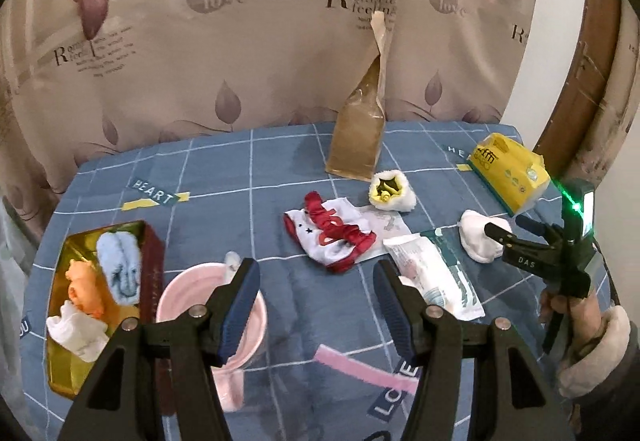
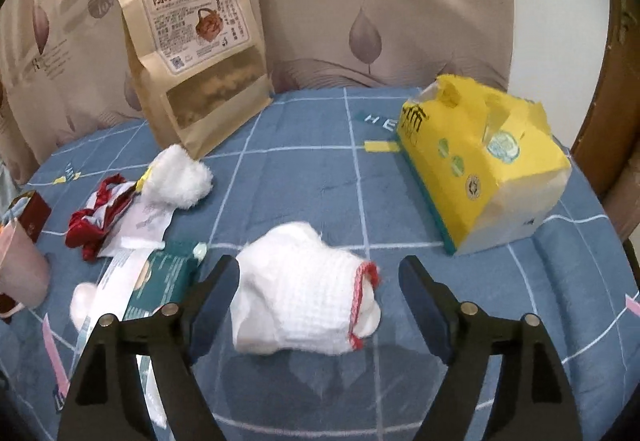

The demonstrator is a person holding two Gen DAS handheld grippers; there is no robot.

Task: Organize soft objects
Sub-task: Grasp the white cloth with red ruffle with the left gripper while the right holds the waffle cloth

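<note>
A red-and-gold box [image 1: 154, 273] at the left holds a light blue sock [image 1: 120, 273], an orange soft item [image 1: 84, 289] and a white cloth [image 1: 76, 333]. My left gripper [image 1: 316, 305] is open and empty above the blue cloth, beside a pink cup [image 1: 256, 325]. A red-and-white garment [image 1: 332, 237] lies ahead of it, with a white-and-yellow fluffy sock [image 1: 390, 191] beyond. My right gripper [image 2: 320, 297] is open, its jaws on either side of a white sock with red trim [image 2: 304, 289], not closed on it. That sock also shows in the left wrist view [image 1: 478, 239].
A brown snack bag [image 2: 196, 53] stands at the back. A yellow tissue pack [image 2: 480, 165] lies at the right. A green-and-white packet [image 1: 436, 273] lies in the middle. The bed is covered by a blue grid cloth [image 1: 280, 161], with a curtain behind.
</note>
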